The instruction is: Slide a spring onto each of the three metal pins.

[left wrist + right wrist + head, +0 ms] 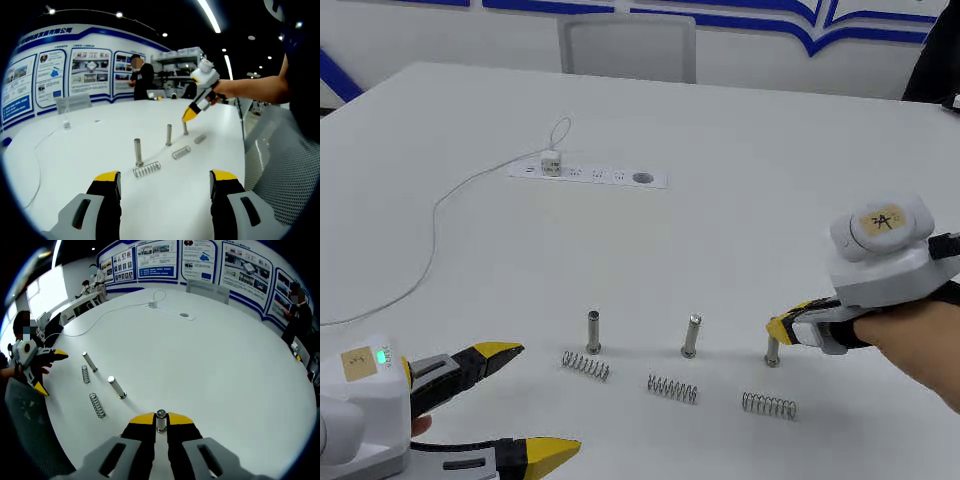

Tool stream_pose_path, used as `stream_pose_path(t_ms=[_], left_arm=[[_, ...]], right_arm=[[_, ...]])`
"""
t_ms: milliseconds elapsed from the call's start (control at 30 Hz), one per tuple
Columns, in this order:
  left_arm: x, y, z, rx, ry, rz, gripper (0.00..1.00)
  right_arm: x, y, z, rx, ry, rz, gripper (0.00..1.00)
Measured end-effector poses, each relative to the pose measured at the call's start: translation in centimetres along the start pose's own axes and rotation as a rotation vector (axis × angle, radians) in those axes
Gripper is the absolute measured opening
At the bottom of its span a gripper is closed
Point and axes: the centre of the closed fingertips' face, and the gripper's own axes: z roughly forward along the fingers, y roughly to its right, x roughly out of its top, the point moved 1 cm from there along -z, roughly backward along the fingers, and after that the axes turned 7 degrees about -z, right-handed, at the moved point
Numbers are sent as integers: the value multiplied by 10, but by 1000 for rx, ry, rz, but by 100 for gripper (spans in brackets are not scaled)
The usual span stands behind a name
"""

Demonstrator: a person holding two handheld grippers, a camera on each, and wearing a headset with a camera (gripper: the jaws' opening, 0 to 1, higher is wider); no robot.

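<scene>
The right gripper (782,328) reaches in from the side on a stretched arm (920,350), fingers pinched on the right pin (161,415). The left gripper (535,400) hangs low, fingers wide apart. Three springs (672,389) lie flat on the worktop (720,230), one by each pin.

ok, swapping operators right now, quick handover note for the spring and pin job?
Left gripper: open, holding nothing, low over the table, short of the left spring.
Right gripper: shut on the right pin at its top.
Things: left pin, middle pin and right pin stand upright in a row. A spring lies flat in front of each: left spring, middle spring, right spring.
Done: no spring is on a pin yet.
Left: all three springs.
</scene>
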Motion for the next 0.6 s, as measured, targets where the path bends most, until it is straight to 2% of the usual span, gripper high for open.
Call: stream_pose_path(t_ms=[600], left_arm=[[1, 2, 1, -4, 2, 4, 74]], right_arm=[[-5, 0, -2, 12, 0, -15, 10]])
